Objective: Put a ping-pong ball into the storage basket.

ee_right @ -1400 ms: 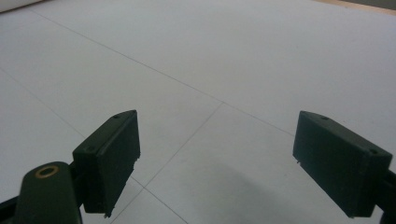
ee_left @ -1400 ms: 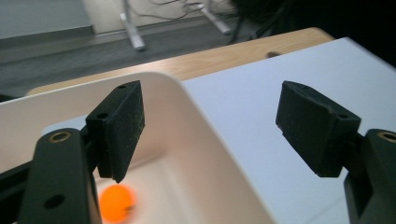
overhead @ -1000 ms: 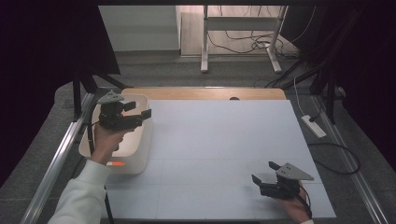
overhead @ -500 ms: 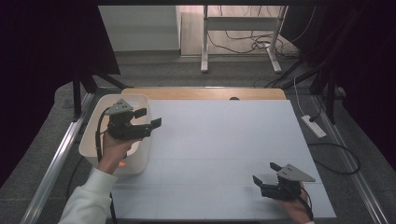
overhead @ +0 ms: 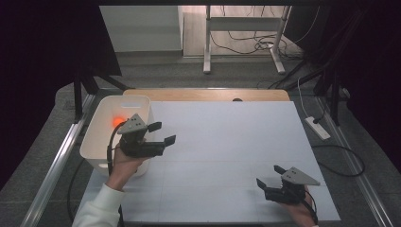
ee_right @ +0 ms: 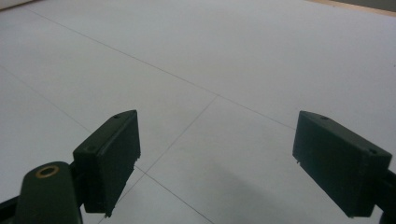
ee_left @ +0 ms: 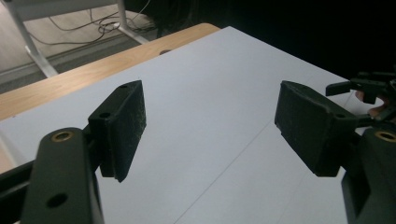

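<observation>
Comparing the moment with the second before it, the main change was in the left gripper (overhead: 158, 134): it had hung over the white bin (overhead: 97, 142) at the table's left edge, and it had since slid sideways out of the bin's opening, so that its jaws pointed out over the white table sheet (overhead: 227, 142) while the hand (overhead: 124, 163) behind it lay across the bin's near right corner. Its jaws stood apart with nothing between them — the left gripper view looked straight through the gap onto bare sheet, with the wooden table edge (ee_left: 56, 88) beyond. With the gripper out of the way, an orange ball (overhead: 118, 121) showed inside the bin, lying near its far side and apart from both grippers. That read as a drop-off finished: the ball sat in the bin and the emptied left gripper was drawing back toward the middle of the table. The right gripper (overhead: 268, 176) had kept its place near the front right corner of the sheet, its jaws likewise spread wide and empty — the right gripper view showed plain sheet between the pads (ee_right: 109, 158). No other loose thing lay on the sheet, so little seemed left to do beyond bringing the left hand to rest.
</observation>
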Demonstrator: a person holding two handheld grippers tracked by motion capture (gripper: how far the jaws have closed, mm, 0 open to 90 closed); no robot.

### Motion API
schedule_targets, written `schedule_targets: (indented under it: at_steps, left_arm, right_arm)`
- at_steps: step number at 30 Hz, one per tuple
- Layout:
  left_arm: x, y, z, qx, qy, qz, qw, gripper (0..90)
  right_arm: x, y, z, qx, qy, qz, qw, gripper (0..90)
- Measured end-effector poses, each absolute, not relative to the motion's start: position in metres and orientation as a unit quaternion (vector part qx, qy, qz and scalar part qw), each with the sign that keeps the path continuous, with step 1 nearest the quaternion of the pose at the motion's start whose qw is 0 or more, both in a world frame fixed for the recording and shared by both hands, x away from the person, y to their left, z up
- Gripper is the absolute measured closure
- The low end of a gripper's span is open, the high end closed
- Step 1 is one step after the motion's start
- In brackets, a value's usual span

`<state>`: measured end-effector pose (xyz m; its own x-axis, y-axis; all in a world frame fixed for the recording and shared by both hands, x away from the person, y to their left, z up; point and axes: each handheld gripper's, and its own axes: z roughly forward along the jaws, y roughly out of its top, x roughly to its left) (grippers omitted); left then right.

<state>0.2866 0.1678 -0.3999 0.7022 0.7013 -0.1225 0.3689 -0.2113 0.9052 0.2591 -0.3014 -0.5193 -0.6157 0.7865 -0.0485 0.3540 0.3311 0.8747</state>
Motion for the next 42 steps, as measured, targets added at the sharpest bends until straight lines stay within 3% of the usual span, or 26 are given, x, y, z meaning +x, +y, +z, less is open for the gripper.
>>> schedule_targets:
  at_steps: [17,25,42]
  left_arm:
    - [0.250,0.143,-0.430,0.778,0.303,0.134,0.534,25.8]
    - [0.231,0.142,-0.469,0.801,0.292,0.161,0.497,25.4]
    - [0.232,0.166,-0.514,0.801,0.339,0.162,0.466,25.0]
  right_arm:
    - [0.257,-0.301,-0.520,0.368,0.780,0.443,0.244,15.2]
    - [0.256,-0.300,-0.519,0.365,0.781,0.443,0.243,15.2]
    - [0.256,-0.298,-0.521,0.353,0.787,0.448,0.234,15.1]
